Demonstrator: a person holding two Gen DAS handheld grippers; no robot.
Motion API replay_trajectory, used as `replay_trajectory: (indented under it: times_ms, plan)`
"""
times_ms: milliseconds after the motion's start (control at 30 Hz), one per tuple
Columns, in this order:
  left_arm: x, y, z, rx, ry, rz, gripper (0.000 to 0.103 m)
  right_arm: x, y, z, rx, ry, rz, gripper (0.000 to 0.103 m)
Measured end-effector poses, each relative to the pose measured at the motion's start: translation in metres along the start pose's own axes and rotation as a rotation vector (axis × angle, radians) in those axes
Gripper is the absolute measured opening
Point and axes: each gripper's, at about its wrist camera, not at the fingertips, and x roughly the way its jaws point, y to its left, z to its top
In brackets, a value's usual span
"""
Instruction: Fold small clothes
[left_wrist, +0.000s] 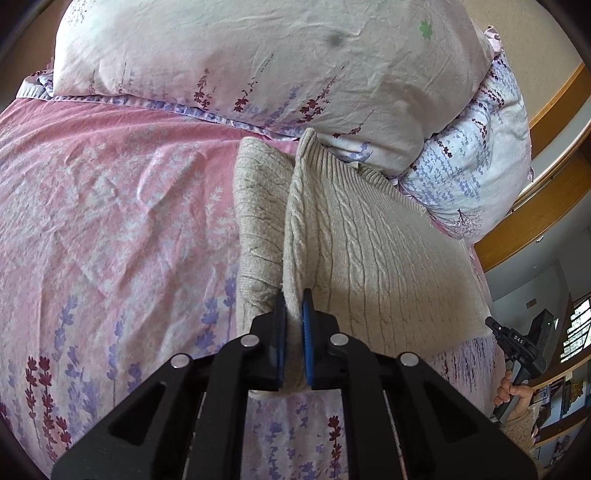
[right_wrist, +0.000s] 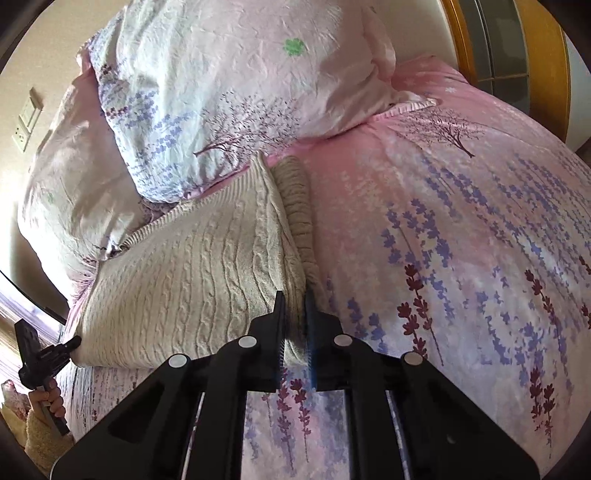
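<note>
Both claws are clamped on the cream cable-knit sweater's near hem: left claw (left_wrist: 294, 317), right claw (right_wrist: 295, 314). The sweater (left_wrist: 369, 251) lies on the bed (left_wrist: 110, 221), toward twelve o'clock. Lift both corners evenly to fold square.

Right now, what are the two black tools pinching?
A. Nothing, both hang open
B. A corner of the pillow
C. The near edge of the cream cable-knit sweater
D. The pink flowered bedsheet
C: in each wrist view the cream cable-knit sweater has its near edge clamped between the pads of the left tool and of the right tool, which lift it off the bedsheet.
</note>
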Motion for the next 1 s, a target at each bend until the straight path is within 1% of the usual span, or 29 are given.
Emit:
replay_trajectory:
  times_ms: [67, 233, 333, 433, 500, 533, 567, 600, 667, 733, 867, 967, 1000]
  plan:
    - [0.0, 0.002, -0.002, 0.005, -0.004, 0.002, 0.007, 0.006, -0.001, -0.001, -0.002, 0.012, -0.022, 0.01]
    - [-0.003, -0.002, -0.013, 0.023, -0.038, 0.023, 0.007, 0.011, 0.012, 0.001, -0.073, 0.005, -0.098, 0.01]
    - [-0.006, -0.004, -0.02, 0.041, -0.064, 0.027, 0.007, 0.011, 0.013, 0.001, -0.081, 0.003, -0.1, 0.011]
    - [-0.008, -0.005, -0.019, 0.042, -0.071, 0.038, 0.012, 0.009, 0.013, 0.003, -0.071, 0.009, -0.095, 0.014]
    - [-0.013, -0.005, -0.014, 0.032, -0.081, 0.032, 0.019, 0.005, 0.014, 0.006, -0.052, 0.008, -0.111, 0.024]
    - [-0.018, -0.005, -0.01, 0.028, -0.097, 0.041, 0.031, 0.001, 0.016, 0.007, -0.049, -0.006, -0.127, 0.028]
    - [-0.025, -0.006, -0.006, 0.022, -0.128, 0.078, 0.045, -0.004, 0.019, 0.009, -0.057, -0.027, -0.142, 0.034]
    - [-0.032, -0.007, -0.002, 0.021, -0.16, 0.097, 0.048, -0.01, 0.024, 0.011, -0.077, -0.065, -0.149, 0.038]
    - [-0.039, -0.016, 0.003, 0.034, -0.194, 0.079, 0.049, -0.018, 0.039, 0.013, -0.124, -0.112, -0.137, 0.041]
    - [-0.036, -0.033, 0.006, 0.072, -0.187, 0.046, 0.053, -0.013, 0.054, 0.014, -0.172, -0.096, -0.097, 0.041]
    - [-0.007, -0.067, 0.0, 0.162, -0.116, 0.03, 0.054, 0.009, 0.079, 0.007, -0.252, -0.04, -0.085, 0.041]
    - [0.011, -0.078, -0.003, 0.207, -0.082, 0.079, 0.056, 0.026, 0.086, 0.004, -0.282, 0.005, -0.101, 0.042]
    - [0.016, -0.078, -0.004, 0.214, -0.066, 0.099, 0.056, 0.03, 0.087, 0.003, -0.291, 0.01, -0.11, 0.045]
